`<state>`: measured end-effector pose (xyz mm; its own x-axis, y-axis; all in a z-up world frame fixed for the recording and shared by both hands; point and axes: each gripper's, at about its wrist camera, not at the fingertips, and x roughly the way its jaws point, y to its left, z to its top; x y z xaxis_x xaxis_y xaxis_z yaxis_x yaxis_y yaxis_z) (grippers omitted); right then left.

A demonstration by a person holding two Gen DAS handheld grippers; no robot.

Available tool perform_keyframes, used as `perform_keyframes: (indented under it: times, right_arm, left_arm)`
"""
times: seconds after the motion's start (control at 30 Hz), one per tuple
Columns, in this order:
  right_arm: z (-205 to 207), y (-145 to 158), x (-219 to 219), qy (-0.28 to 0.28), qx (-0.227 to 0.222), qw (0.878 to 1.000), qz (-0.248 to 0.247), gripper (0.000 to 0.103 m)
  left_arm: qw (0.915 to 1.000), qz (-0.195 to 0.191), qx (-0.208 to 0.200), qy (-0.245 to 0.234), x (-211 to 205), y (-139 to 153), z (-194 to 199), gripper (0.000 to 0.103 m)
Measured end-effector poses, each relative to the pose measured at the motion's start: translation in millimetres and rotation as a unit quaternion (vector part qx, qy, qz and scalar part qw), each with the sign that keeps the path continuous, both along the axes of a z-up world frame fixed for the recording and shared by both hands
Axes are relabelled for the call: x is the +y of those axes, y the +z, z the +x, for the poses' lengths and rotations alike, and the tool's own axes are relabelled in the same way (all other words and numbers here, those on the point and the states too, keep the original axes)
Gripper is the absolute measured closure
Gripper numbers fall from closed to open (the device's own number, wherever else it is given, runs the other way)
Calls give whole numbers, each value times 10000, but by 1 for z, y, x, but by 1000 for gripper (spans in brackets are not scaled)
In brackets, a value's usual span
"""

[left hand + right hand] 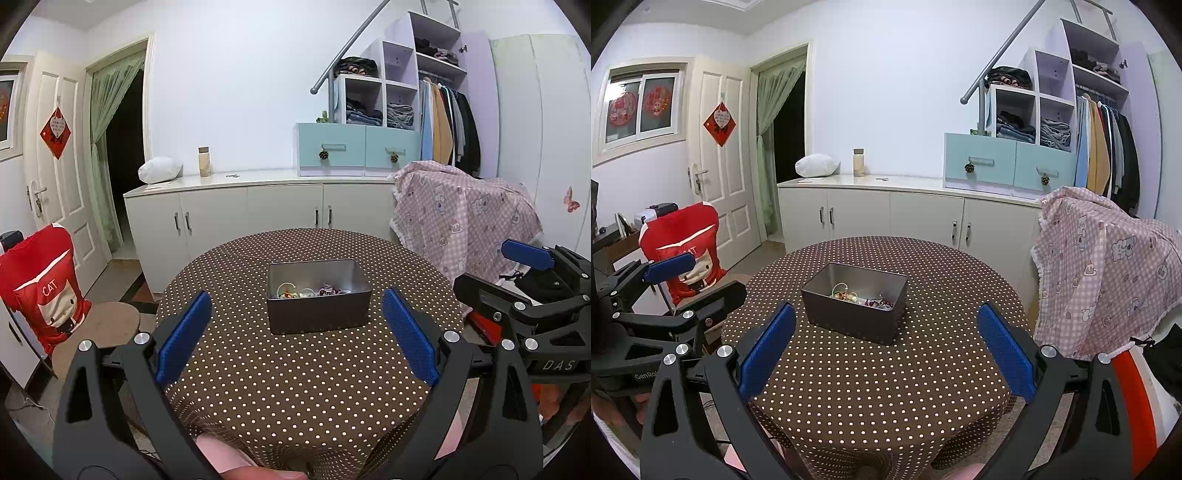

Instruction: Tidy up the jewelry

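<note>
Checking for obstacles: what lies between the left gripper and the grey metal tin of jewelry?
Only bare brown polka-dot tablecloth lies between the open left gripper and the grey metal tin, as the left wrist view shows.

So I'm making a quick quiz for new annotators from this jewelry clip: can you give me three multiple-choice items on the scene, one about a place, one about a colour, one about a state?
1. Where does the metal box stand?
A. On the round table
B. On the white cabinet
C. On the chair

2. What colour are the pads of the left gripper?
A. Red
B. Blue
C. Green

3. How does the right gripper stand?
A. Shut on a necklace
B. Shut on the box rim
C. Open, holding nothing

Answers:
1. A: the box sits near the middle of the dotted brown tablecloth, with the jewelry inside it.
2. B: both pads are blue on black arms.
3. C: its fingers stand wide apart over the table, short of the box, with nothing between them.
</note>
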<state>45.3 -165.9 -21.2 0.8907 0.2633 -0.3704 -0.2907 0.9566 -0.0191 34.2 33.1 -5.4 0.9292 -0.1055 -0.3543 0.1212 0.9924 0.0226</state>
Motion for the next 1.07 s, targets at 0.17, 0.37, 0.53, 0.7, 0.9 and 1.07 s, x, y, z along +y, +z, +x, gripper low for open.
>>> perform_keyframes:
  times: [0.17, 0.37, 0.53, 0.7, 0.9, 1.07]
  right_arm:
    - [1, -1, -1, -16, 6, 10000, 0, 8]
    - [1, -1, -1, -19, 7, 10000, -1, 8]
    - [1, -3, -3, -7, 21, 10000, 14, 8]
    - [1, -3, -5, -18, 13, 10000, 9, 8]
    - [0, -4, -7, -15, 13, 10000, 9, 8]
    - [-1, -4, -7, -15, 7, 10000, 3, 8]
  left_arm:
    - [10000, -1, 7, -1, 1, 0, 0, 11]
    - [10000, 6, 3, -4, 2, -1, 1, 11]
    - [10000, 26, -9, 12, 1, -1, 1, 11]
    - [10000, 23, -6, 10, 1, -1, 1, 11]
    - [10000, 30, -5, 11, 0, -1, 1, 11]
    - [10000, 37, 4, 24, 2, -1, 0, 11]
